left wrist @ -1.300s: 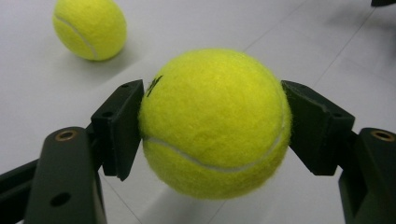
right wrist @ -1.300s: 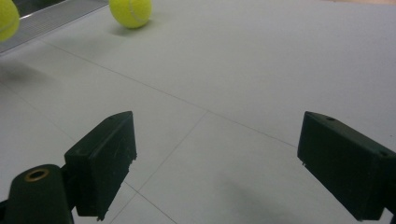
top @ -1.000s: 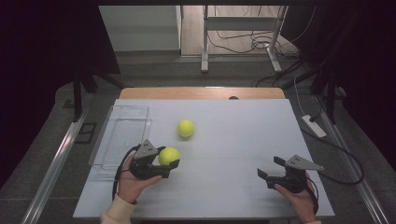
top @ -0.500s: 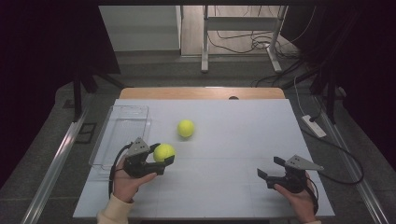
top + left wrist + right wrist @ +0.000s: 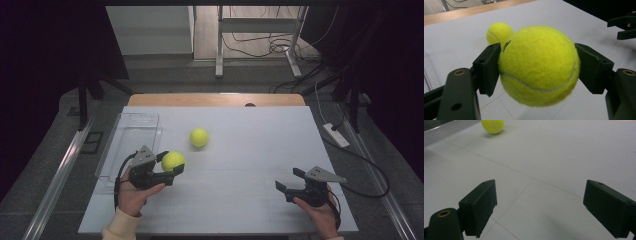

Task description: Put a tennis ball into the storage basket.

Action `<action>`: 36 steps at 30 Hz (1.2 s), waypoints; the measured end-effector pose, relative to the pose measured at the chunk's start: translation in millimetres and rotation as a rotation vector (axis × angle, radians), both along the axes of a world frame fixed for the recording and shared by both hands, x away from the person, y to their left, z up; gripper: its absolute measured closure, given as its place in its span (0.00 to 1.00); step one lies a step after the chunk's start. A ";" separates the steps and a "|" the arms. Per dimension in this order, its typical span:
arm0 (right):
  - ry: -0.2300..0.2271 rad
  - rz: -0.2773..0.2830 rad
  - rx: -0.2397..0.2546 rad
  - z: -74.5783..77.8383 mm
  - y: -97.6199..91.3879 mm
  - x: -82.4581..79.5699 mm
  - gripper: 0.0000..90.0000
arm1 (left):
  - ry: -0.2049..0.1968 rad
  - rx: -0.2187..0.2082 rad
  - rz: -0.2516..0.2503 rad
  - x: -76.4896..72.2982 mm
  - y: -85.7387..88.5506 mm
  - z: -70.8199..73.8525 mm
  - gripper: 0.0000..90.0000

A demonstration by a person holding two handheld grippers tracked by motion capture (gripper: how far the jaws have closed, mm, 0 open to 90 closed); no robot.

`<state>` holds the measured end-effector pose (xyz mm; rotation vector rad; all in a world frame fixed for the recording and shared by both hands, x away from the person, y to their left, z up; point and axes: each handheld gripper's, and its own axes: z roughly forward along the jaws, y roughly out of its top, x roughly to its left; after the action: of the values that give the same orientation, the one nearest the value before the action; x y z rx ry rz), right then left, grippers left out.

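Two tennis balls show in the high view, both bright yellow-green and fuzzy. The held tennis ball [image 5: 173, 161] sits left of centre in that frame, clamped between the jaws of the left gripper [image 5: 169, 164] and lifted clear of the white counter [image 5: 260, 145]. In the left gripper view this ball [image 5: 538, 65] takes up the middle of the picture: its felt is clean, a pale curved seam runs across its lower half, and a small dark printed mark sits near its upper left edge. Each black jaw presses flat against one side of it.

The loose tennis ball [image 5: 199, 137] lies on the counter just above and to the right of the held one, apart from it; it peeks out behind the held ball at the upper left of the left gripper view [image 5: 497, 31].

A clear plastic tray [image 5: 131, 145] stands at the left edge of the counter, beside the left gripper, with nothing visible inside it.

At the lower right of the high view the right gripper [image 5: 290, 180] has its jaws spread wide over bare counter, gripping nothing.
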<state>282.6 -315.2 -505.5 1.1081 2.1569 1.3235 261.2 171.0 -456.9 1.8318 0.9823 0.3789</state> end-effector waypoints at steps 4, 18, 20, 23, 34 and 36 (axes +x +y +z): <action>0.000 0.001 -0.001 0.3 0.0 -0.1 0.13 | -0.006 -0.003 0.002 -0.6 0.8 1.4 0.30; -0.002 -0.001 0.000 0.3 -0.1 0.0 0.13 | -0.034 -0.015 0.016 -0.8 5.0 7.8 0.30; -0.001 -0.001 0.000 0.3 0.0 0.0 0.13 | -0.035 -0.016 0.017 -0.7 5.3 8.4 0.30; -0.001 0.000 0.002 0.3 0.3 -0.1 0.13 | -0.038 -0.018 0.018 0.0 5.6 9.3 0.30; -0.004 -0.008 0.009 1.2 -3.1 0.3 0.13 | -0.034 -0.025 0.023 7.2 5.6 12.9 0.30; -0.003 -0.006 0.015 0.9 -3.0 0.7 0.13 | -0.033 -0.028 0.030 9.4 6.3 13.8 0.30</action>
<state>283.3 -318.3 -504.6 1.1165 2.1437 1.3397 270.7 177.3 -443.0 1.7817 0.9886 0.4102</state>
